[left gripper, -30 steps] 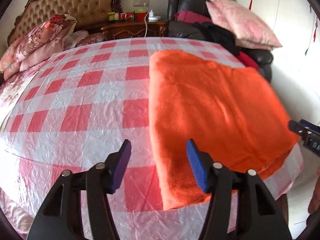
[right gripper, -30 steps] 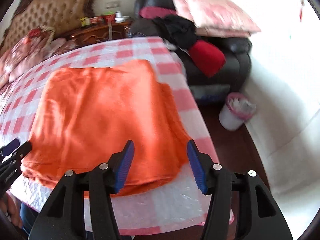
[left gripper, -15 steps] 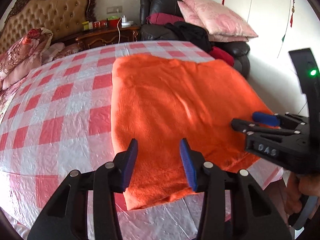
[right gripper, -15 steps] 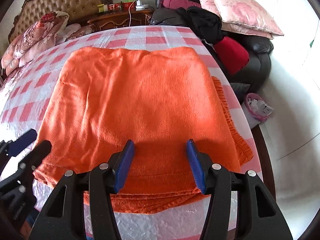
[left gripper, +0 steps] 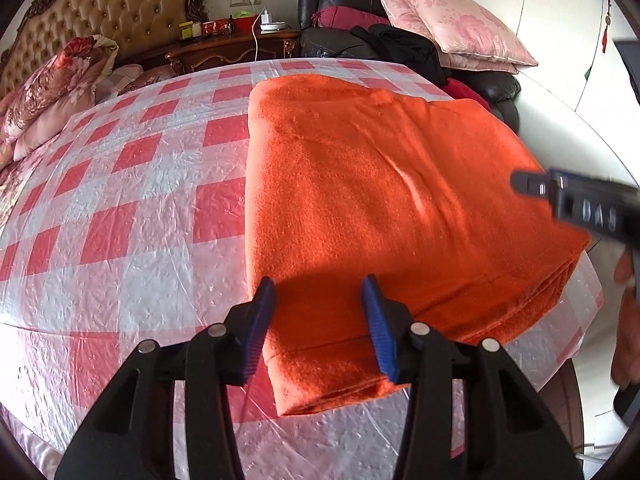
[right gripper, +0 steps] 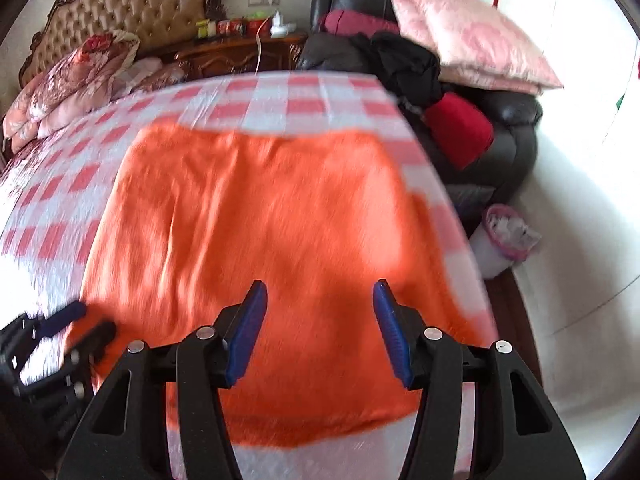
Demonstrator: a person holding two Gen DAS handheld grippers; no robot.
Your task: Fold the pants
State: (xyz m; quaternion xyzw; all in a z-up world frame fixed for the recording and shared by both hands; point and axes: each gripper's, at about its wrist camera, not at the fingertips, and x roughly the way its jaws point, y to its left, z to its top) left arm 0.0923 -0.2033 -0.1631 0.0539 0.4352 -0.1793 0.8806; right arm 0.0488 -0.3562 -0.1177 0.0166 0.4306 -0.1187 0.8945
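Small bin (right gripper: 506, 240) on floor, lined with pink bag. Folded orange pants (left gripper: 380, 200) flat on checkered tablecloth (left gripper: 120, 208). Left gripper (left gripper: 318, 312) and right gripper (right gripper: 318, 320) poised above near edge, jaws parted, holding nothing; left jaws just narrowed.

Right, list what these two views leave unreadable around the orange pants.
- Orange pants, right wrist view: motion blur smears the folds and edges.
- Right gripper, left wrist view: blurred and cut off by the frame edge, jaws unreadable.
- Stacked layers, left wrist view: only the near edge shows.
- Nightstand items: too small.
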